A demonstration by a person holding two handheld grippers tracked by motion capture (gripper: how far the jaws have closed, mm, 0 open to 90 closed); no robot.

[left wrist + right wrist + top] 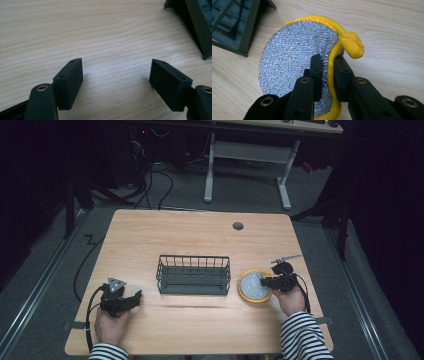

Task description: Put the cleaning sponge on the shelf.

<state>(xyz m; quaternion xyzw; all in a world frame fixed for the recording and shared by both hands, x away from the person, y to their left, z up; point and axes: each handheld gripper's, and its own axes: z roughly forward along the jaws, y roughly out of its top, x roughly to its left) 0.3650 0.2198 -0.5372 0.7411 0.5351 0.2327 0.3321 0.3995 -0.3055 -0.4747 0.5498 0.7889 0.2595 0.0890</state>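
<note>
A round scouring pad (254,286) with a silver glitter face and a yellow rim lies on the table just right of the wire basket (194,274). My right gripper (265,282) is shut on the pad's right edge; in the right gripper view the yellow rim (331,72) is pinched and folded up between the two black jaws of the right gripper (328,65), and the scouring pad (292,55) tilts up off the wood. My left gripper (133,298) rests low over bare table at the front left, and the left gripper (116,72) stands open with nothing between its jaws.
The dark wire basket stands in the middle of the wooden table (200,232); its corner shows in the left gripper view (197,25) and in the right gripper view (237,27). A round cable hole (238,226) sits near the far edge. Desk legs and cables lie beyond.
</note>
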